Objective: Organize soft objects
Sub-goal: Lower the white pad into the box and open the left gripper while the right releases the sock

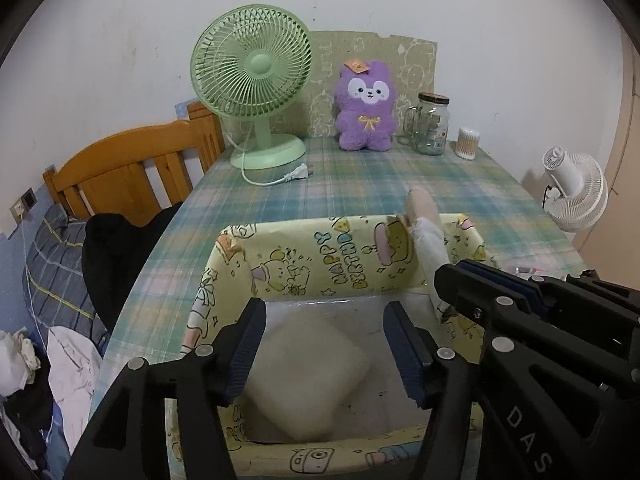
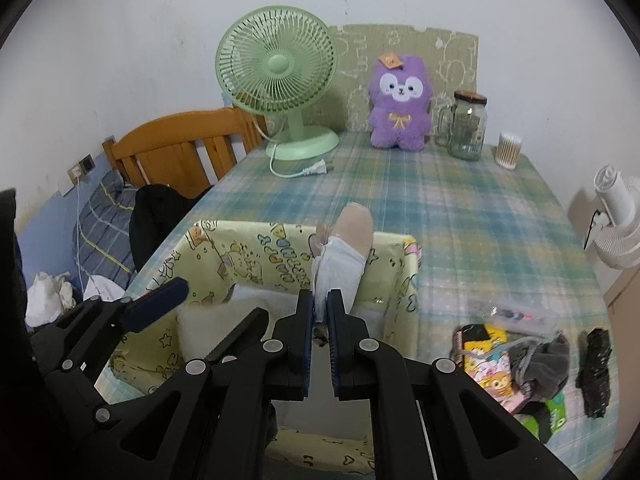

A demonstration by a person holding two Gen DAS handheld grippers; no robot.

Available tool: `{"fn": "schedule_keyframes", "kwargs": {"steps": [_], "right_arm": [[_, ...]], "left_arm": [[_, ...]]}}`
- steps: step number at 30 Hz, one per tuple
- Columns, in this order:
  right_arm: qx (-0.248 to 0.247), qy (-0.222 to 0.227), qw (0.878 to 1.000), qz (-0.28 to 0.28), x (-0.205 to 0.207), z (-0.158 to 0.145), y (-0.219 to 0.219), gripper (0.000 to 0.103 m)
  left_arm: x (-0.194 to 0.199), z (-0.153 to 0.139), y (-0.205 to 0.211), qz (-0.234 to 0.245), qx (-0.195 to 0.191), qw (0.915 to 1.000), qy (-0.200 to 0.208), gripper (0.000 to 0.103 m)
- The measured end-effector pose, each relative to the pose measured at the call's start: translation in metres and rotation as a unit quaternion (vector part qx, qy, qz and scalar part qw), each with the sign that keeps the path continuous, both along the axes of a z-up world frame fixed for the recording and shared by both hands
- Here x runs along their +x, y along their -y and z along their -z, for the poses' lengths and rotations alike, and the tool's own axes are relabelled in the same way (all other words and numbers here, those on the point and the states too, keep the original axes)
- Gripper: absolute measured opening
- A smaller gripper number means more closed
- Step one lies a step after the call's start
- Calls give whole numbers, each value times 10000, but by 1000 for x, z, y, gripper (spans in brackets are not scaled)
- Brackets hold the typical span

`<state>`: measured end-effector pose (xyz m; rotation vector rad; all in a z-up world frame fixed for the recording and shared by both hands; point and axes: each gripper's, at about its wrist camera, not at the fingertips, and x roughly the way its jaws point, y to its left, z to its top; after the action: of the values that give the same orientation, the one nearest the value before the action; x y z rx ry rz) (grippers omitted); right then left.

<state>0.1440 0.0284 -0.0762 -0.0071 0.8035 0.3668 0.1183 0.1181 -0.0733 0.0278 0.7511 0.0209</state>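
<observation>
A yellow cartoon-printed box [image 1: 320,252] [image 2: 248,256] stands on the plaid table near me. A white soft pad [image 1: 308,368] [image 2: 200,324] lies flat inside it. My left gripper [image 1: 325,312] [image 2: 218,302] hangs open above the pad, its pads not touching it. My right gripper [image 2: 320,300] [image 1: 444,276] is shut on a white and pink sock [image 2: 344,256] [image 1: 426,236], which sticks up and forward over the box's far wall. A purple plush [image 1: 366,108] [image 2: 400,104] sits upright at the back of the table.
At the back stand a green fan [image 1: 256,80] with a loose plug [image 1: 296,174], a glass jar [image 1: 430,124] and cotton swabs [image 1: 468,143]. Grey cloth and colourful packets [image 2: 536,356] lie right of the box. A wooden headboard [image 1: 132,168] is left; a white fan [image 1: 572,192] is right.
</observation>
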Motion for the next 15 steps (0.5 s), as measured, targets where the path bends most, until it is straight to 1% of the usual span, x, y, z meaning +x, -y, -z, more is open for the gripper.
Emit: {"fn": "schedule_keyframes", "kwargs": {"steps": [7, 9, 11, 13, 14, 15], "right_arm": [[-163, -91, 9998, -47, 3, 7, -6, 12], [-219, -84, 9997, -66, 2, 8, -6, 12], [-260, -81, 9996, -94, 1, 9, -7, 13], [-282, -82, 9995, -115, 0, 10, -7, 17], [-280, -80, 9995, -122, 0, 10, -7, 22], [-270, -83, 9995, -122, -1, 10, -7, 31]], "left_arm": [[4, 9, -5, -84, -17, 9998, -156, 70], [5, 9, -6, -95, -13, 9998, -185, 73], [5, 10, -7, -108, -5, 9997, -210, 78], [5, 11, -8, -114, -1, 9997, -229, 82], [5, 12, -8, -114, 2, 9997, -236, 84], [4, 12, -8, -110, 3, 9996, -243, 85]]}}
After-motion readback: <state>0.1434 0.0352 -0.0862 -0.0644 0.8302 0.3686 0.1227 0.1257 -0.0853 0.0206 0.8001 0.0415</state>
